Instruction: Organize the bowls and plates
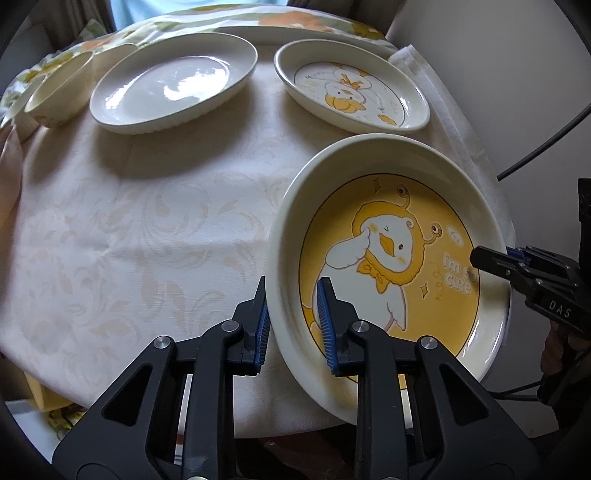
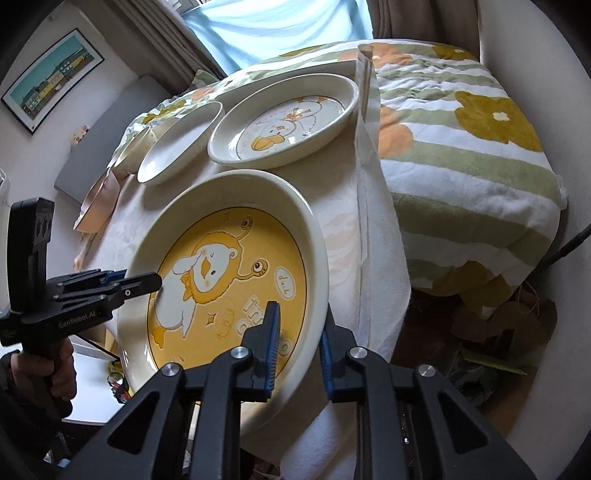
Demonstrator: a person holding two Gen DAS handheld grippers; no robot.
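Note:
A large cream plate with a yellow duck picture (image 1: 399, 258) is held tilted above the table's near right corner. My left gripper (image 1: 293, 325) is shut on its near-left rim, one finger inside, one outside. My right gripper (image 2: 301, 350) is shut on the opposite rim (image 2: 314, 295); it shows in the left wrist view (image 1: 495, 262) at the right. A smaller duck plate (image 1: 351, 86) sits at the back right, also in the right wrist view (image 2: 284, 122). A plain white plate (image 1: 173, 81) sits at the back left. A small cream bowl (image 1: 61, 88) stands at the far left.
The table wears a pale patterned cloth (image 1: 147, 229). A folded white cloth (image 1: 436, 81) lies along the right edge. A flowered blanket (image 2: 461, 129) covers a bed to the right. A flat white tray (image 1: 295, 31) lies at the back. Cables (image 1: 546, 140) hang at the right.

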